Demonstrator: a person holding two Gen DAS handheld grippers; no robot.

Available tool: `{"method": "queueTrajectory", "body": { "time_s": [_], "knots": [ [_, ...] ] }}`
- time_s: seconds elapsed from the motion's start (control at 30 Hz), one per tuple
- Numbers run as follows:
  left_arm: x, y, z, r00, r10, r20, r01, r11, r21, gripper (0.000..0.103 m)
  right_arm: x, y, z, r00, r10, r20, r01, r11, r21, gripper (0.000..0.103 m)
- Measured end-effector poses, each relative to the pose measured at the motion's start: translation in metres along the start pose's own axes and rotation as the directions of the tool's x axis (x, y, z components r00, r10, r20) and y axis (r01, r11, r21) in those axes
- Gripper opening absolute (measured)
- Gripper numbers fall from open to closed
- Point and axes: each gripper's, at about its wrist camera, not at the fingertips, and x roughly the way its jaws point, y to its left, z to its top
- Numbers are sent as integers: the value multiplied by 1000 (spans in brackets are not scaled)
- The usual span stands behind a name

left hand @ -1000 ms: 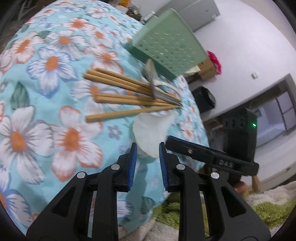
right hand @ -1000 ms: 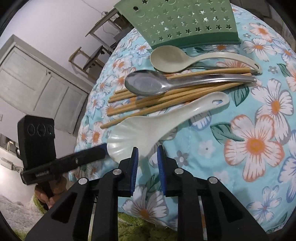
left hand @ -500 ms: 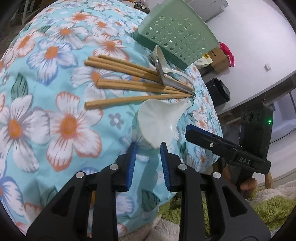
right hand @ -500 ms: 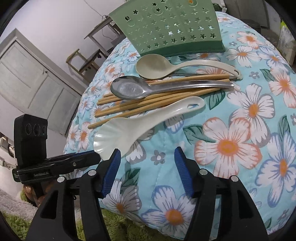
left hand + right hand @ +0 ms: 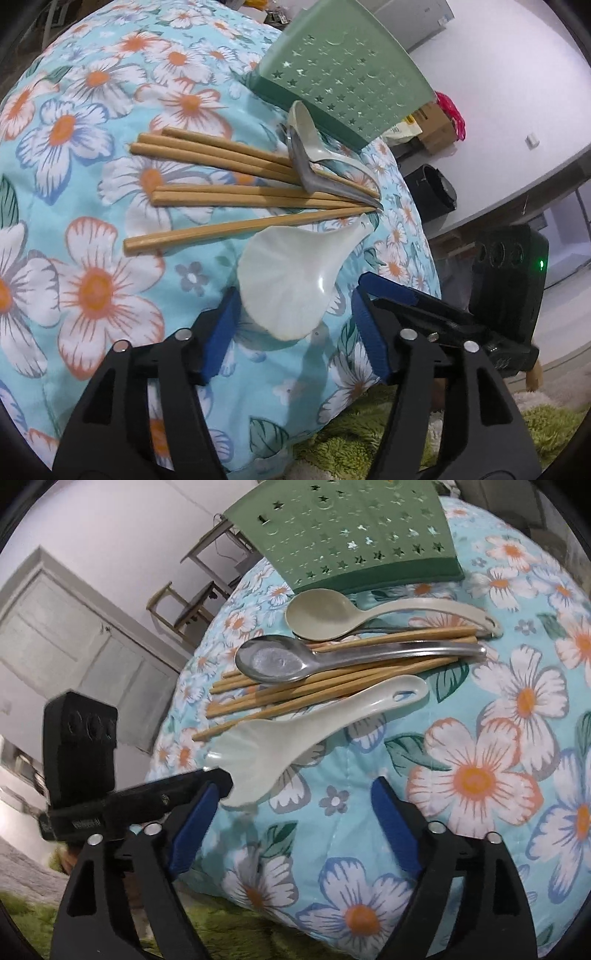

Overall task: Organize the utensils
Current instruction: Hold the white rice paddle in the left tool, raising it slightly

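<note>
Nearest the left wrist camera, the left gripper (image 5: 295,332) has its blue-padded jaws opening, and the scalloped bowl of the white rice paddle (image 5: 291,280) lies between them on the cloth, with no pad pressing on it. The right gripper (image 5: 291,819) is also opening, its jaws standing wide over the flowered tablecloth (image 5: 480,775) with nothing between them; the paddle's bowl edge sits just beside its left pad, and the left gripper's black finger reaches in from the left of that view. The paddle's handle, with a slot near its end, runs away to the upper right in the right wrist view, touching the nearest of the wooden chopsticks (image 5: 332,686). These chopsticks lie in a loose bundle across the cloth, and a metal spoon (image 5: 295,661) rests on top of them. Beyond it a beige spoon (image 5: 325,618) lies with its handle over the chopstick ends. Farthest back, a green utensil holder (image 5: 351,531) pierced with star-shaped holes lies on its side on the table, just behind the beige spoon.
</note>
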Motion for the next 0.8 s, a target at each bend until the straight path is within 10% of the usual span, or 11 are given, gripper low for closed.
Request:
{"method": "queueTrajectory", "body": {
  "time_s": [0.17,0.33,0.57,0.8],
  "knots": [
    [1,0,1,1000,-2,1,2,1000,1,64,-4,-5,0,1000,18,-1,-17,999,51,93],
    [0,-4,1,999,45,0,-45,999,24,53,-29,3,-1,977,-200,72,201,979,-15,93],
    [0,12,3,996,84,3,-84,996,-30,18,-19,-11,-1,817,-563,126,574,815,-79,93],
    [-7,19,0,997,68,19,-67,997,-44,10,-9,-12,-9,796,-584,160,598,800,-59,97]
  ]
}}
